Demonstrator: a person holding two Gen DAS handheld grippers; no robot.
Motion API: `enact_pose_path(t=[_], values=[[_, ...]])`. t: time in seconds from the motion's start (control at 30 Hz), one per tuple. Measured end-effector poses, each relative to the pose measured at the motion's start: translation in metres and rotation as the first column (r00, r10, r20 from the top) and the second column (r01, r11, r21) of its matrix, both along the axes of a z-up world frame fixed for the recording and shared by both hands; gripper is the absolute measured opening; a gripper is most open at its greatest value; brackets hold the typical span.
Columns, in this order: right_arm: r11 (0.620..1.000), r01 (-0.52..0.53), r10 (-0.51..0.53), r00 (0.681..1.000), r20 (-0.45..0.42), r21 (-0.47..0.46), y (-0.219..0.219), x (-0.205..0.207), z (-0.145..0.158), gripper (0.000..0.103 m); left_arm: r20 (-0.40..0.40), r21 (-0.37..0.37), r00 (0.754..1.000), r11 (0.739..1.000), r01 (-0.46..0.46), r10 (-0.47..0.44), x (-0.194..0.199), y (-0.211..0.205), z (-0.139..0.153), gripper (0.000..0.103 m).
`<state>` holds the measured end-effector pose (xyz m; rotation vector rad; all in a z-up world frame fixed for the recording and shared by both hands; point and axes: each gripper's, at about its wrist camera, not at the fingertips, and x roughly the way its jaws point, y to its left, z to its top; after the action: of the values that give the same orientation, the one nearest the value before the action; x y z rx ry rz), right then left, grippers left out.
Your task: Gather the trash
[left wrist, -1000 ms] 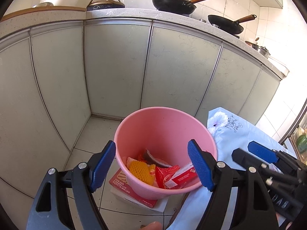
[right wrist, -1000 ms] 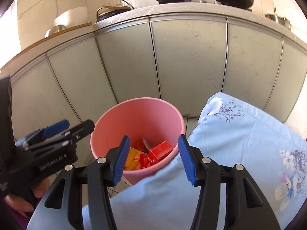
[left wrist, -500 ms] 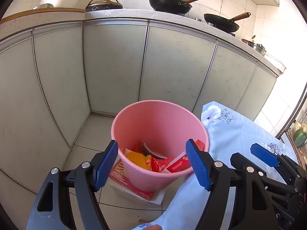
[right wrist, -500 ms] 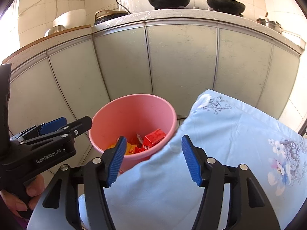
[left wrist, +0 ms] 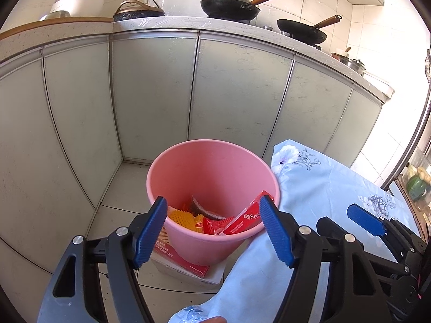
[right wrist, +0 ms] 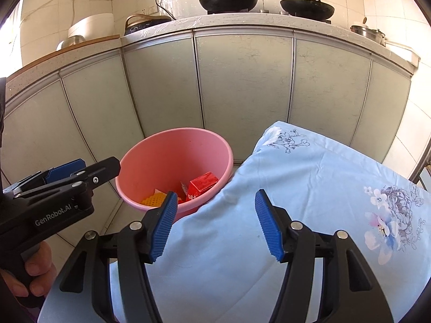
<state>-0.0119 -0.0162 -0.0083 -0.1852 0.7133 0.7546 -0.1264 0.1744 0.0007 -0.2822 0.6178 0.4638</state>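
Observation:
A pink trash bin (left wrist: 212,143) (right wrist: 175,132) stands on the floor by the table corner. It holds a red carton (left wrist: 245,218) (right wrist: 203,181), a yellow foam net (left wrist: 183,216) (right wrist: 155,199) and other wrappers. My left gripper (left wrist: 212,199) hovers above the bin's near rim, its jaws closing slightly with nothing between them. It also shows at the left of the right wrist view, the left gripper (right wrist: 67,172) held by a hand. My right gripper (right wrist: 215,193) (left wrist: 363,220) stands open and empty over the blue floral tablecloth (right wrist: 309,188), beside the bin.
The bin sits on a flat red and white box (left wrist: 186,265) on the tiled floor. Grey cabinet doors (left wrist: 150,94) close off the space behind it. Two woks (left wrist: 229,4) and pots stand on the counter above. The tablecloth (left wrist: 323,183) drapes over the table at right.
Both grippers have drawn back from the bin, which now looks smaller and farther off. The right jaws stand a little wider, the left a little narrower.

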Motion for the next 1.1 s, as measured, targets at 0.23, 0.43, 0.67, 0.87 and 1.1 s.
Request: enact_pose_path(t=[0.23, 0.43, 0.67, 0.87, 1.1], values=[[1.000, 0.009, -0.009, 1.000, -0.002, 0.009, -0.0037, 0.0020, 0.0024, 0.060, -0.002, 0.006, 1.000, 1.000, 0.009, -0.009, 0.0014, -0.0018, 0.0028, 0.070], [1.000, 0.011, -0.011, 1.000, -0.005, 0.012, -0.0054, 0.0034, 0.0030, 0.060, -0.005, 0.011, 1.000, 1.000, 0.020, -0.020, 0.0043, -0.0046, 0.0048, 0.070], [1.000, 0.019, -0.019, 1.000, -0.008, 0.017, -0.0075, 0.0042, 0.0037, 0.060, -0.006, 0.014, 1.000, 1.000, 0.028, -0.028, 0.0052, -0.0058, 0.0055, 0.069], [1.000, 0.018, -0.018, 1.000, -0.010, 0.017, -0.0076, 0.0037, 0.0040, 0.060, -0.008, 0.017, 0.999, 0.999, 0.031, -0.031, 0.0048, -0.0066, 0.0053, 0.069], [1.000, 0.019, -0.019, 1.000, -0.009, 0.018, -0.0077, 0.0026, 0.0041, 0.060, -0.009, 0.022, 0.999, 0.999, 0.033, -0.033, 0.0048, -0.0069, 0.0053, 0.068]])
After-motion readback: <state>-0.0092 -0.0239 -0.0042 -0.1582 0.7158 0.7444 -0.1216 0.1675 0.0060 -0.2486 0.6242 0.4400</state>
